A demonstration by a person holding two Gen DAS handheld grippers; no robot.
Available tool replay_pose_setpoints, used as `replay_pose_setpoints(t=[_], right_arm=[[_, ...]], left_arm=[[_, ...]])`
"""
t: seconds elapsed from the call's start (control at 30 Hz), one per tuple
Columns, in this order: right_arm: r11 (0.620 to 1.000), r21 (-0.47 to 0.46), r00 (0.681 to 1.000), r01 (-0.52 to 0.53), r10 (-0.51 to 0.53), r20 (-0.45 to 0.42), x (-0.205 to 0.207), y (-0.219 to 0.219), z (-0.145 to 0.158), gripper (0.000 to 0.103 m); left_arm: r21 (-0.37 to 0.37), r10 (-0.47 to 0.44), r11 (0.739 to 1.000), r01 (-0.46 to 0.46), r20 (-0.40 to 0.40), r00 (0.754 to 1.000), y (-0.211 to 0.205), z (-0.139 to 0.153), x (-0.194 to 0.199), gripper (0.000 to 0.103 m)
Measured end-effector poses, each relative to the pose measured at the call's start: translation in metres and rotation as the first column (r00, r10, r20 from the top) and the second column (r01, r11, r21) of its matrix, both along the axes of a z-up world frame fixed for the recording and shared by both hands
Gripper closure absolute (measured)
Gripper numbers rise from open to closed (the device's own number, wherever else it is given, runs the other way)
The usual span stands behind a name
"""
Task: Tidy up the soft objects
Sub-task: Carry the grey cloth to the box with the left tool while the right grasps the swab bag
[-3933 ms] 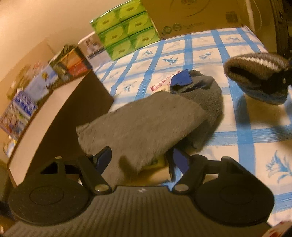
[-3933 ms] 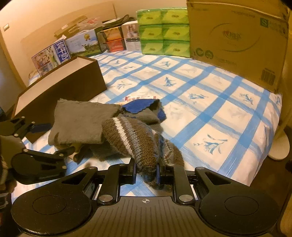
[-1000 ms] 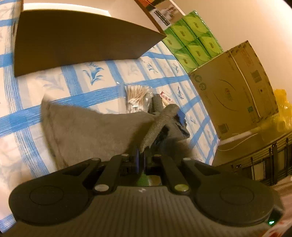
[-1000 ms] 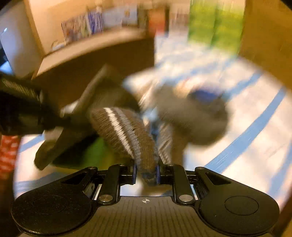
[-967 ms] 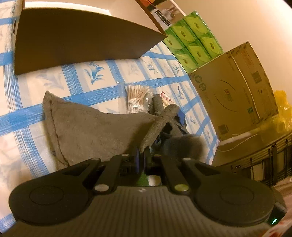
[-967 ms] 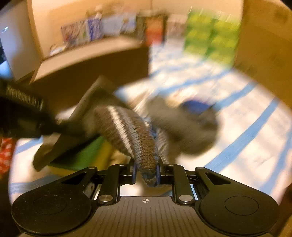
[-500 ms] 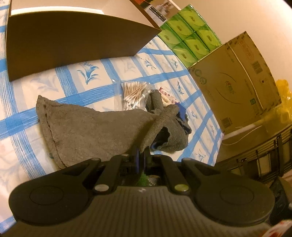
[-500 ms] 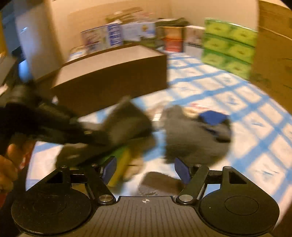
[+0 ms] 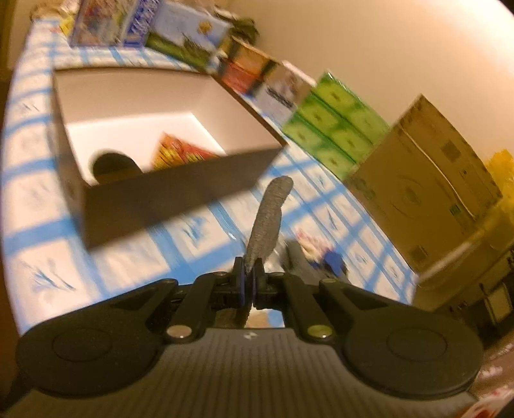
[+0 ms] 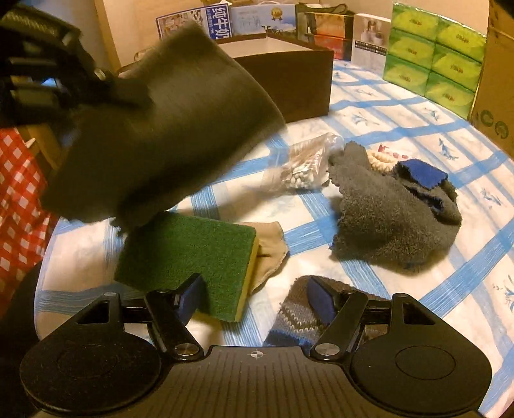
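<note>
- Left gripper point(image 9: 247, 283): jaws pressed together on the edge of a grey cloth point(image 10: 160, 128). The cloth hangs lifted off the bed, blurred, between the right wrist camera and the near corner of the brown box point(image 9: 180, 196); a narrow strip of it sticks up from the pads in the left wrist view.
- Right gripper point(image 10: 253, 299): jaws apart, nothing between the pads. It hangs low over the bed; its left finger overlaps the sponge's near edge in the picture, and whether they touch cannot be told.
- Knitted striped piece point(image 10: 298, 315): brown, white and blue, lying on the bed just under the right gripper's right finger, free of it.
- Sponge point(image 10: 189, 257): green scourer face up, yellow foam below, lying flat, partly over a beige cloth point(image 10: 270, 247).
- Grey fluffy towel point(image 10: 392, 215): bunched on the bed to the right, with a small blue cloth point(image 10: 420, 173) on its top.
- Clear bag of cotton swabs point(image 10: 302, 170): between the box and the fluffy towel, just beside the towel.
- Brown box: open-topped, white inside, holding a dark round item and an orange-red packet.
- Bed cover point(image 10: 369, 106): white with blue checks.
- Far edge: green tissue packs point(image 10: 430, 58), large cardboard carton point(image 9: 427, 189), a row of printed cartons point(image 10: 257, 16).
- Red-and-white checked material point(image 10: 19, 205): at the left margin.
</note>
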State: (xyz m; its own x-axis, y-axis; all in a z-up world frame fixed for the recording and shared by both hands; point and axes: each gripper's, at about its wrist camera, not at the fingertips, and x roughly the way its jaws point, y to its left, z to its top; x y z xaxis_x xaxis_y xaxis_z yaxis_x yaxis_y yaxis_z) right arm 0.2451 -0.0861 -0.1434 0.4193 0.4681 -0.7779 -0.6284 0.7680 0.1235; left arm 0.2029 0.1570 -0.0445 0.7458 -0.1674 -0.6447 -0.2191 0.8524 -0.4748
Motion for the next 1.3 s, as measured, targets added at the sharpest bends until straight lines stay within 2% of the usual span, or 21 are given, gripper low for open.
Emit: replay_pose_setpoints(t=[0.17, 0.4, 0.5, 0.6, 0.9, 0.97, 1.07, 1.3], right_arm=[[1.000, 0.019, 1.000, 0.002, -0.003, 0.019, -0.002, -0.003, 0.018, 0.033], [0.996, 0.075, 0.995, 0.037, -0.044, 0.089, 0.041, -0.002, 0.046, 0.036], [0.996, 0.081, 0.995, 0.037, -0.044, 0.092, 0.069, 0.005, 0.049, 0.045], [0.995, 0.078, 0.997, 0.056, -0.061, 0.053, 0.098, 0.012, 0.044, 0.054], [0.994, 0.049, 0.993, 0.100, -0.096, -0.075, 0.149, 0.028, 0.003, 0.072], [0.992, 0.070, 0.990, 0.104, -0.096, -0.101, 0.154, 0.028, -0.002, 0.089], [0.991, 0.091, 0.993, 0.100, -0.094, -0.076, 0.151, 0.025, 0.005, 0.096], [0.978, 0.181, 0.995, 0.101, -0.103, 0.000, 0.137, 0.005, 0.055, 0.097]], left_arm=[[0.054, 0.069, 0.996, -0.070, 0.024, 0.997, 0.019, 0.015, -0.009, 0.100], [0.058, 0.060, 0.996, -0.064, 0.062, 0.996, 0.022, 0.025, 0.008, 0.100], [0.050, 0.042, 0.998, -0.045, 0.074, 0.996, 0.017, 0.028, 0.023, 0.100], [0.037, 0.025, 0.999, -0.029, 0.093, 0.995, 0.014, 0.031, 0.037, 0.100], [0.053, 0.019, 0.998, -0.026, 0.121, 0.992, 0.012, 0.041, 0.076, 0.100], [0.054, 0.019, 0.998, -0.026, 0.117, 0.993, 0.011, 0.040, 0.082, 0.100], [0.057, 0.015, 0.998, -0.022, 0.110, 0.994, 0.009, 0.038, 0.089, 0.100], [0.072, 0.001, 0.997, -0.009, 0.100, 0.995, 0.001, 0.039, 0.092, 0.100]])
